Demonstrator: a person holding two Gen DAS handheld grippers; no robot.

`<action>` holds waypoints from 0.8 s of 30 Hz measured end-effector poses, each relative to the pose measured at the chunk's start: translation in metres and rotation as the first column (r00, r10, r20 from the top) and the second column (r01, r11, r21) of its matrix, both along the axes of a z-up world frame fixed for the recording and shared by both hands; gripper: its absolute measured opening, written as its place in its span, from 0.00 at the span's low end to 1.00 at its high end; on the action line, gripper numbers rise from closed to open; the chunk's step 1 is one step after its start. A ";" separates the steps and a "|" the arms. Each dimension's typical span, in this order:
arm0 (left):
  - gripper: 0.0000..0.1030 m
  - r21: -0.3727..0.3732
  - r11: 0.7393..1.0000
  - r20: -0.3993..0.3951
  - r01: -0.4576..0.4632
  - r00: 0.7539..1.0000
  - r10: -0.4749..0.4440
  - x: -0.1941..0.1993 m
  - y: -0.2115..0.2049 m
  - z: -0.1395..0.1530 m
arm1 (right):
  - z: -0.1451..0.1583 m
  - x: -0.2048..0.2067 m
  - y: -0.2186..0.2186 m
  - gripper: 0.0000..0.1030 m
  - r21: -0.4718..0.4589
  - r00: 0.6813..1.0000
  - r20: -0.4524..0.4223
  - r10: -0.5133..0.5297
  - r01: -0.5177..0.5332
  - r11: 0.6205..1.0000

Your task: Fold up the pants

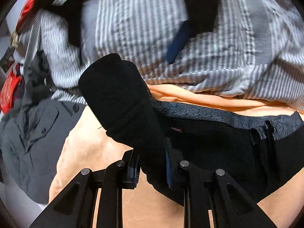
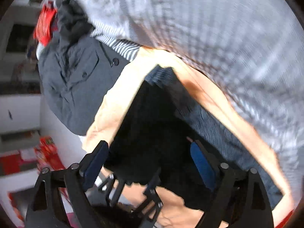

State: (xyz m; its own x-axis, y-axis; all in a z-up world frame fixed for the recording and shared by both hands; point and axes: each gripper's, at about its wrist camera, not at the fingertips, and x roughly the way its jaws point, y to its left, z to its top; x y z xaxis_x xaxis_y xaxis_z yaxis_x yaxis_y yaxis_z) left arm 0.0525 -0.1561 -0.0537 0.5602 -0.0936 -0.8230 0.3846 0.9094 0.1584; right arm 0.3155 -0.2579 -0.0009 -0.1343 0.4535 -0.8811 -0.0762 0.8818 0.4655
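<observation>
Here, soft black pants (image 1: 121, 102), rolled cuff.

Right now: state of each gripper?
Left gripper: shut on a bunched fold of the black fabric pants.
Right gripper: open, holding nothing.

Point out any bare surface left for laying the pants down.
Bare peach cover lies between the grey shirt and black pants, which the left gripper clamps. Further back, the striped fabric crowds everything.

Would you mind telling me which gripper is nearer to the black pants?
Left. The left gripper is clamped on the black pants; the right gripper hangs open above them.
</observation>
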 end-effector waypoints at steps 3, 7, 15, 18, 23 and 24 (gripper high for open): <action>0.22 0.009 1.000 0.013 0.020 1.000 -0.020 -0.004 -0.006 0.003 | -0.010 0.013 0.025 0.92 -0.061 0.996 -0.046 0.075 -0.078 0.995; 0.22 0.009 1.000 0.015 0.028 0.999 -0.028 -0.005 -0.011 0.006 | -0.035 0.015 0.045 0.92 -0.143 0.976 -0.122 0.183 -0.199 0.969; 0.22 -0.052 0.995 0.003 0.088 0.996 -0.088 -0.014 -0.023 0.021 | -0.031 -0.006 -0.009 0.18 -0.026 0.996 -0.073 0.053 -0.055 0.998; 0.22 -0.065 0.986 0.022 0.151 0.988 -0.150 -0.026 -0.040 0.036 | -0.015 -0.022 -0.040 0.18 0.039 1.000 -0.022 -0.019 0.020 0.999; 0.22 -0.077 0.962 0.032 0.262 0.965 -0.260 -0.052 -0.075 0.057 | 0.009 -0.066 -0.106 0.18 0.138 0.982 0.044 -0.183 0.176 0.975; 0.22 -0.077 0.956 0.033 0.282 0.959 -0.280 -0.059 -0.082 0.061 | 0.013 -0.075 -0.117 0.18 0.155 0.976 0.056 -0.210 0.200 0.967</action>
State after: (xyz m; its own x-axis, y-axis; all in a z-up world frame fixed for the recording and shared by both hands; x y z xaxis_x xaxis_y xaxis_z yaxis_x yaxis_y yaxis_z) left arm -0.0065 -0.2383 0.0074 0.5196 -0.3154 -0.7941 0.6239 0.7751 0.1003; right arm 0.2403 -0.3753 0.0119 0.0362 0.5907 -0.8061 0.0612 0.8038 0.5918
